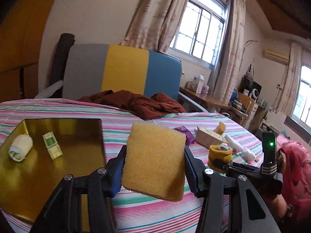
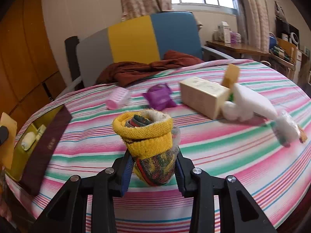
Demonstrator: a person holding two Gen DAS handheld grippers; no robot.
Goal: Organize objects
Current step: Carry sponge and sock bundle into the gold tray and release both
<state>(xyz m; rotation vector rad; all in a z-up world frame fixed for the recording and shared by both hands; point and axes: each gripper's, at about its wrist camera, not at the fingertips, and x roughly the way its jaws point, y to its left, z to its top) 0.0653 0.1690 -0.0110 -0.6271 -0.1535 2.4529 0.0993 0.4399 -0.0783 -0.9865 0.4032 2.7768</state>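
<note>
My left gripper [image 1: 154, 167] is shut on a yellow sponge [image 1: 153, 161] and holds it above the striped tablecloth, just right of a gold tray [image 1: 64, 130]. The tray holds a rolled white cloth [image 1: 20, 149] and a green-white packet [image 1: 52, 145]. My right gripper [image 2: 153, 167] is shut on a rolled yellow and multicolour sock [image 2: 149, 139], held above the table; the sock also shows in the left wrist view [image 1: 220, 155]. In the right wrist view the tray [image 2: 35, 149] lies at the far left, with the sponge [image 2: 8, 139] at the frame edge.
On the table lie a pink roller [image 2: 117, 98], a purple packet [image 2: 160, 97], a cream box [image 2: 204, 95] with its flap up and white wrapped items [image 2: 252, 104]. A brown cloth [image 2: 143, 68] lies at the far edge before a grey-yellow-blue chair [image 2: 136, 38].
</note>
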